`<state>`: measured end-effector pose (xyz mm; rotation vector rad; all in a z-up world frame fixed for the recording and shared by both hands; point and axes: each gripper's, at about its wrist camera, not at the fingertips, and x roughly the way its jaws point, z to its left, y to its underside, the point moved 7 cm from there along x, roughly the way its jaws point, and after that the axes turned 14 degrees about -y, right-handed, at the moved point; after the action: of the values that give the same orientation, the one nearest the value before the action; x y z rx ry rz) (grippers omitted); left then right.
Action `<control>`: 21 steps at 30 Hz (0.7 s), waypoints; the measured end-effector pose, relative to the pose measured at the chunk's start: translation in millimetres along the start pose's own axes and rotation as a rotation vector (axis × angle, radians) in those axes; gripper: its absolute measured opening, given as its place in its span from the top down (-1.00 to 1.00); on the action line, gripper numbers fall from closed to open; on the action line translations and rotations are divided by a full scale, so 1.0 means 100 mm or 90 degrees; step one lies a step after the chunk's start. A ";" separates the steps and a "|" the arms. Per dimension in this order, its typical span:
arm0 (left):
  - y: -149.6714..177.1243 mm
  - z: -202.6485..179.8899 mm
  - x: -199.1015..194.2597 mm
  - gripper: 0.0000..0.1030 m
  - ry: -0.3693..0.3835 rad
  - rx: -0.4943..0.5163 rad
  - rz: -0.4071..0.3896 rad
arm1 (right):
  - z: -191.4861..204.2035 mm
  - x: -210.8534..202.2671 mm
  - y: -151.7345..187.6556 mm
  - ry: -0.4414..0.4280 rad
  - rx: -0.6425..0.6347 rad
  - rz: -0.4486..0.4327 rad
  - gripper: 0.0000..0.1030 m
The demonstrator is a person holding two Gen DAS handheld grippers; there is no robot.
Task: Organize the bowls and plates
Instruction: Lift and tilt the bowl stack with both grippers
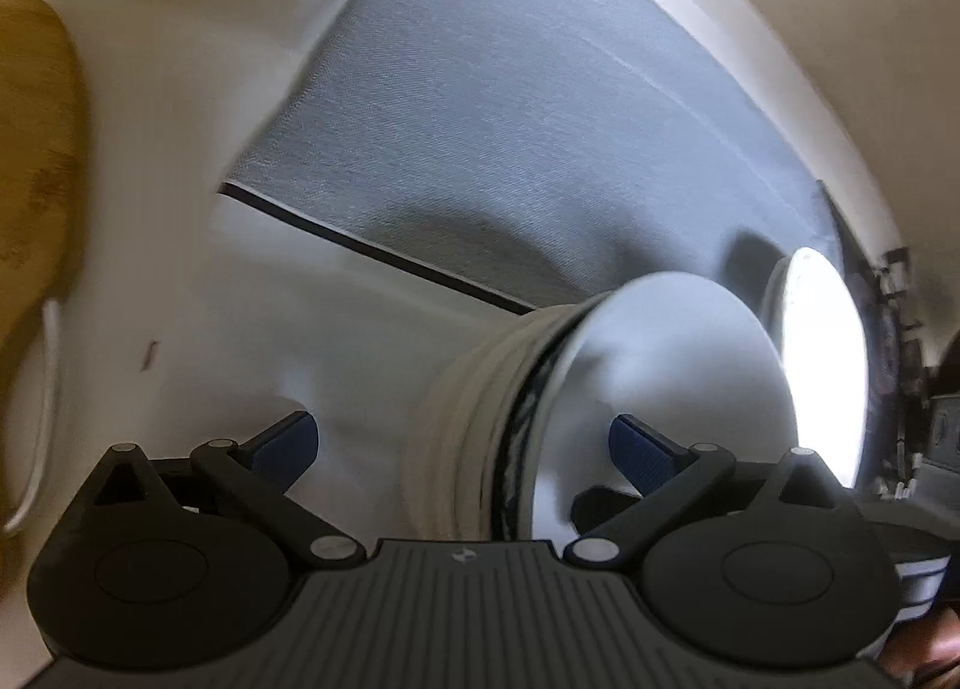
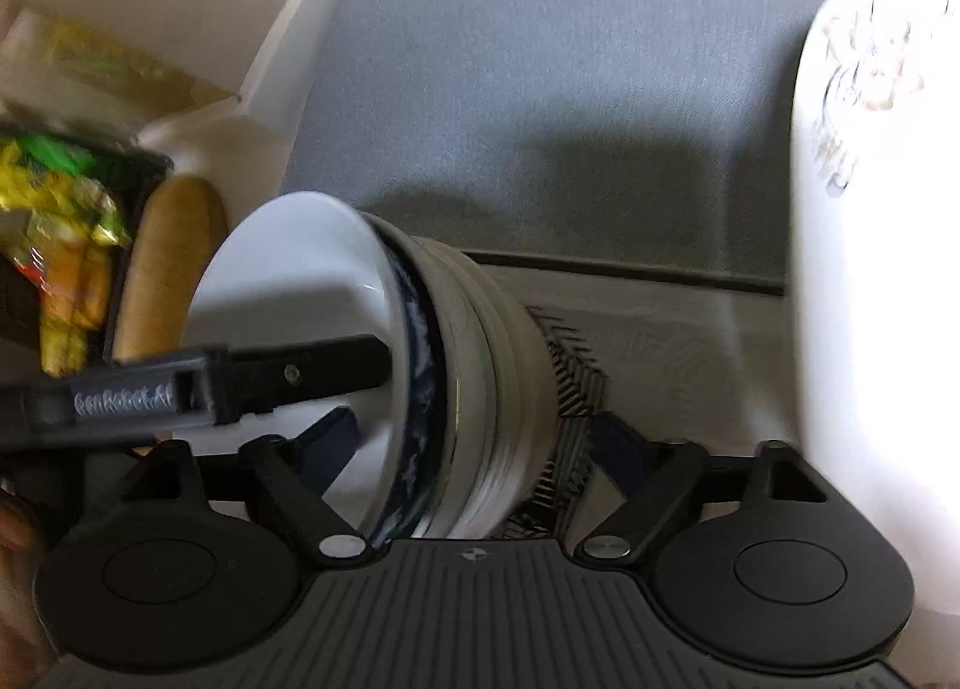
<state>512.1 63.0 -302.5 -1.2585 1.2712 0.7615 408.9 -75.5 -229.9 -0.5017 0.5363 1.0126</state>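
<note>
A stack of nested bowls [image 1: 480, 425] lies sideways in both views; its top bowl has a white inside and a dark blue patterned rim [image 2: 420, 365]. My left gripper [image 1: 462, 449] is open, its fingers on either side of the stack's rim. My right gripper [image 2: 471, 449] is open too, straddling the same stack [image 2: 498, 377]. One left finger [image 2: 312, 368] reaches into the top bowl in the right wrist view. A white plate [image 1: 822, 353] stands beyond the stack.
A grey cloth mat [image 1: 510, 119] covers the white surface. A wooden board [image 1: 30, 149] is at the left. A white container with a printed pattern [image 2: 870, 209] stands at the right. Snack packets [image 2: 54, 221] and a wooden piece [image 2: 168, 263] lie at the left.
</note>
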 end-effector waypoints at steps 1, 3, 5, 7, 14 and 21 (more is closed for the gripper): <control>0.01 0.00 -0.01 -0.99 0.008 0.002 -0.006 | 0.01 0.00 0.00 -0.003 -0.011 -0.004 -0.74; 0.04 0.00 -0.02 -0.89 0.060 0.003 -0.004 | 0.02 0.00 0.02 -0.002 -0.023 -0.011 -0.63; 0.06 0.01 -0.02 -0.72 0.102 -0.021 0.010 | 0.00 0.00 0.03 -0.022 -0.015 -0.016 -0.50; 0.09 0.03 -0.05 -0.62 0.099 -0.025 0.000 | -0.02 -0.03 0.03 -0.027 -0.004 -0.026 -0.45; 0.09 0.13 -0.09 -0.49 0.111 -0.051 -0.017 | -0.11 -0.09 0.04 -0.053 0.051 -0.042 -0.34; 0.12 0.09 -0.13 -0.49 0.098 -0.045 -0.027 | -0.12 -0.12 0.04 -0.059 0.057 -0.043 -0.30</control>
<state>500.3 77.1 -294.3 -1.4195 1.3468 0.6941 397.7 -89.0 -231.6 -0.3886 0.4765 0.9388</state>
